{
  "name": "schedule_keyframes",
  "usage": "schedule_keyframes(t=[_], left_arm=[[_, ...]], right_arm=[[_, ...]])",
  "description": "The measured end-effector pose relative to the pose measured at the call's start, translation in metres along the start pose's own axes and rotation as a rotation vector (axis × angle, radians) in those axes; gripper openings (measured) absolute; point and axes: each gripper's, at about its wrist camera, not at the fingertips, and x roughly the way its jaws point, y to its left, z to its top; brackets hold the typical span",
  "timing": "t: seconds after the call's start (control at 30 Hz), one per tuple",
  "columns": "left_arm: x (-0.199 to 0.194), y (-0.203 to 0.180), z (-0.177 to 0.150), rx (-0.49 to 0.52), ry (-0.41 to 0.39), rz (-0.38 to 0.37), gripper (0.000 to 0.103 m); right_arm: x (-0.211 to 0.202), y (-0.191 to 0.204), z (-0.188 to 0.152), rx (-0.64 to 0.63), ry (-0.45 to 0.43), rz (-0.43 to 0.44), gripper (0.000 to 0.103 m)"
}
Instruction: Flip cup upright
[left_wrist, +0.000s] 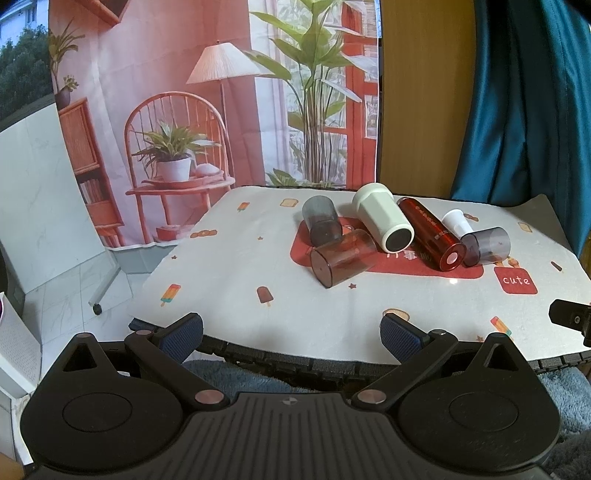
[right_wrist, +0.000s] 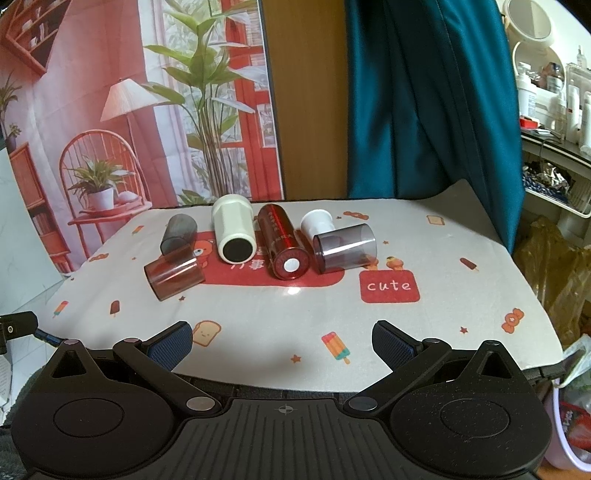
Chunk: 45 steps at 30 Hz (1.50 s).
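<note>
Several cups lie on their sides mid-table: a grey tinted cup (left_wrist: 320, 220) (right_wrist: 178, 232), a red tinted cup (left_wrist: 342, 257) (right_wrist: 173, 272), a pale green cup (left_wrist: 382, 218) (right_wrist: 233, 233), a dark red bottle-like cup (left_wrist: 432, 234) (right_wrist: 283, 246), a small white cup (left_wrist: 455, 220) (right_wrist: 317, 222) and a smoky clear cup (left_wrist: 486, 246) (right_wrist: 345, 248). My left gripper (left_wrist: 291, 335) is open and empty at the table's near edge. My right gripper (right_wrist: 282, 342) is open and empty over the near edge.
The table has a white printed cloth (left_wrist: 258, 280) (right_wrist: 280, 317) with a red "cute" patch (right_wrist: 390, 285). A printed backdrop (left_wrist: 207, 92) hangs behind, with a teal curtain (right_wrist: 424, 103) at right. Shelves and bags (right_wrist: 554, 258) stand right of the table.
</note>
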Motion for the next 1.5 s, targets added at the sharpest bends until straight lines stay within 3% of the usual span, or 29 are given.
schedule_keyframes(t=[0.53, 0.73, 0.9, 1.0, 1.13, 1.33, 1.5], left_arm=[[0.001, 0.002, 0.001, -0.001, -0.001, -0.011, 0.103], [0.003, 0.001, 0.007, 0.023, -0.015, -0.023, 0.103], [0.015, -0.001, 0.023, 0.026, -0.082, 0.008, 0.103], [0.031, -0.003, 0.035, 0.025, -0.102, 0.020, 0.103], [0.059, -0.012, 0.045, 0.013, -0.121, -0.014, 0.103], [0.105, -0.024, 0.046, 0.016, -0.056, -0.011, 0.103], [0.133, -0.024, 0.037, -0.006, -0.008, -0.028, 0.103]], right_arm=[[0.006, 0.000, 0.002, 0.014, 0.054, 0.016, 0.103], [0.002, 0.003, 0.013, -0.035, -0.002, 0.003, 0.103], [0.012, -0.011, 0.036, -0.040, -0.078, -0.015, 0.103], [0.035, -0.026, 0.048, -0.016, -0.083, -0.035, 0.103], [0.086, -0.049, 0.063, 0.050, 0.031, -0.069, 0.103], [0.154, -0.079, 0.070, 0.194, 0.093, -0.089, 0.103], [0.210, -0.099, 0.073, 0.386, 0.132, -0.105, 0.103]])
